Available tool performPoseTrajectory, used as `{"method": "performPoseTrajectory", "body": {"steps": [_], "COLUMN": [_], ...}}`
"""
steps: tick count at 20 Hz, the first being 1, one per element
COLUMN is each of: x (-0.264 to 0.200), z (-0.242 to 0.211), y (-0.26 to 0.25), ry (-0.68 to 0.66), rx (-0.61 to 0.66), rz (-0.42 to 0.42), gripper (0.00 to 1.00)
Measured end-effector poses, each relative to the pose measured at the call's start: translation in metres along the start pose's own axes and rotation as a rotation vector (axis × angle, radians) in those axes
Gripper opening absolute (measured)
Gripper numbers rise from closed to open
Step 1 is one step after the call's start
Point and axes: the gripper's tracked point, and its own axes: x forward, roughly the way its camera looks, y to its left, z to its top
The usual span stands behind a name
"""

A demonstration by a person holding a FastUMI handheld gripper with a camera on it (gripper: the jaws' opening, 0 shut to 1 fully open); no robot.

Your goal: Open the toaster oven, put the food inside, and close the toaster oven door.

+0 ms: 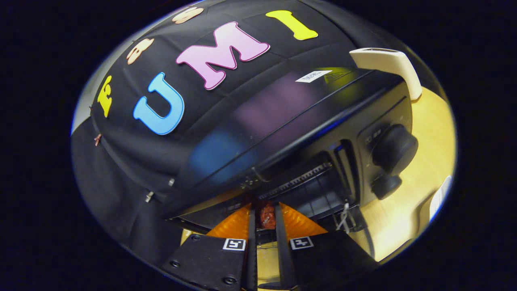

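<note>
Reddish food [267, 215] between the gripper [265, 220] fingers, at the open toaster oven [291, 133].

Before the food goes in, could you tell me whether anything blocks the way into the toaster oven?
Nothing visible does. The hand-held gripper is shut on the food, right at the toaster oven opening, with the dark cavity just beyond.

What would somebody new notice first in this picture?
Most striking is the black toaster oven, tilted across the view just ahead of the tongs, its door open and its two round knobs on the right side. Next is the small reddish piece of food pinched between the tongs' fingers at the oven's opening, over the wooden table.
</note>
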Motion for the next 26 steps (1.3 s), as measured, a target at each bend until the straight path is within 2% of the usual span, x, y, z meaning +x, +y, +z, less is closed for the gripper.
{"method": "performPoseTrajectory", "body": {"steps": [3,5,7,8,9,12,18,22,26], "x": [-0.008,-0.013,-0.024,-0.034,-0.038,-0.060,-0.112,-0.135,-0.139], "z": [-0.001,0.004,0.008,0.010,0.011,0.004,-0.047,-0.082,-0.118], "y": [-0.011,-0.009,-0.007,-0.007,-0.004,0.000,0.022,0.026,0.003], "ry": [0.014,0.011,0.001,-0.005,-0.012,-0.006,0.104,0.180,0.287], "rx": [-0.059,-0.077,-0.094,-0.107,-0.124,-0.193,-0.316,-0.312,-0.327], "rz": [-0.045,-0.036,-0.034,-0.033,-0.030,-0.041,-0.035,-0.054,-0.124], "gripper": [0.41,0.59,0.88,0.95,0.98,0.98,0.98,0.99,0.98]}}
